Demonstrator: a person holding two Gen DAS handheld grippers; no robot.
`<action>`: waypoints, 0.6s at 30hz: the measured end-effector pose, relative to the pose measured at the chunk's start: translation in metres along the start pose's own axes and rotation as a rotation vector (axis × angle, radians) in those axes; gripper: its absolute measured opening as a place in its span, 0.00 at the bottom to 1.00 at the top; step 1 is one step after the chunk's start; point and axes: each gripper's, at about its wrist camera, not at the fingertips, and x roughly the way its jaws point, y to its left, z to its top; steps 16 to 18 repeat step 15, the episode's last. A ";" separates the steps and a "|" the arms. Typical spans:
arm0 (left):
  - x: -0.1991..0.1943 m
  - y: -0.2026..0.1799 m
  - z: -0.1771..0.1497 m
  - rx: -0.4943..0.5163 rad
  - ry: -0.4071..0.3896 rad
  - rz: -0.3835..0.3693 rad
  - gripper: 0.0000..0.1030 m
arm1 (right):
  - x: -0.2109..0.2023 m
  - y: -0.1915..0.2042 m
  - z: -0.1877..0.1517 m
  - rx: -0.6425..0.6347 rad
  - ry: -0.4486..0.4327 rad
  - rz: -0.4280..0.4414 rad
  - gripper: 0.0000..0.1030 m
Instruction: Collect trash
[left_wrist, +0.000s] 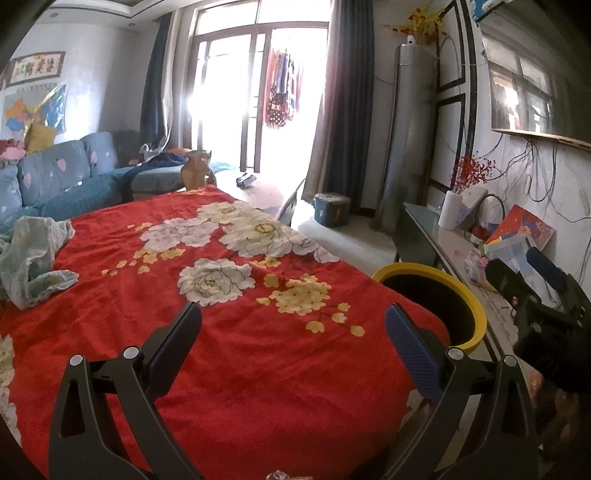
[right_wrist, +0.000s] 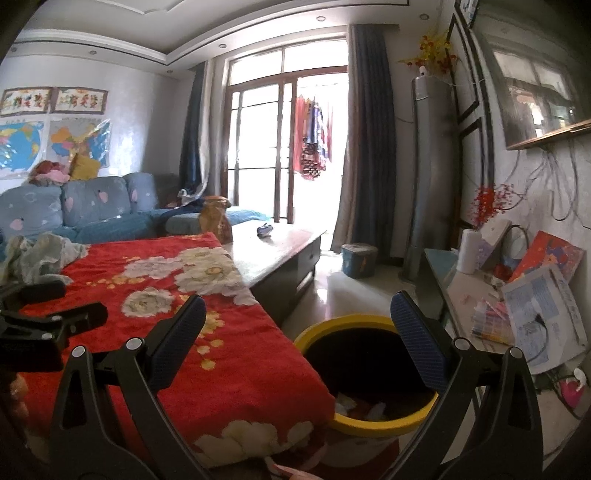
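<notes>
A yellow-rimmed black trash bin (right_wrist: 369, 373) stands on the floor at the right edge of the table with the red flowered cloth (left_wrist: 221, 332). White and red scraps (right_wrist: 364, 404) lie inside it. My right gripper (right_wrist: 297, 319) is open and empty, just above the bin's rim. My left gripper (left_wrist: 293, 325) is open and empty above the cloth, with the bin (left_wrist: 436, 299) to its right. A small shiny scrap (left_wrist: 277, 475) shows at the bottom edge of the left wrist view. The right gripper's body (left_wrist: 546, 317) shows at the right of that view.
A crumpled pale cloth (left_wrist: 33, 254) lies at the table's left. A brown bag (right_wrist: 214, 219) stands at the far end beside a coffee table (right_wrist: 273, 254). A blue sofa (right_wrist: 74, 210) is on the left. A cluttered side table (right_wrist: 517, 306) and a blue tub (right_wrist: 358, 260) are on the right.
</notes>
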 end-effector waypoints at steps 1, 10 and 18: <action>-0.002 0.004 0.002 -0.008 0.008 -0.003 0.94 | 0.002 0.004 0.006 0.001 0.004 0.029 0.89; -0.064 0.204 -0.008 -0.373 0.138 0.459 0.94 | 0.066 0.186 0.057 -0.072 0.335 0.536 0.90; -0.109 0.348 -0.069 -0.561 0.283 0.802 0.94 | 0.091 0.369 0.021 -0.213 0.619 0.784 0.90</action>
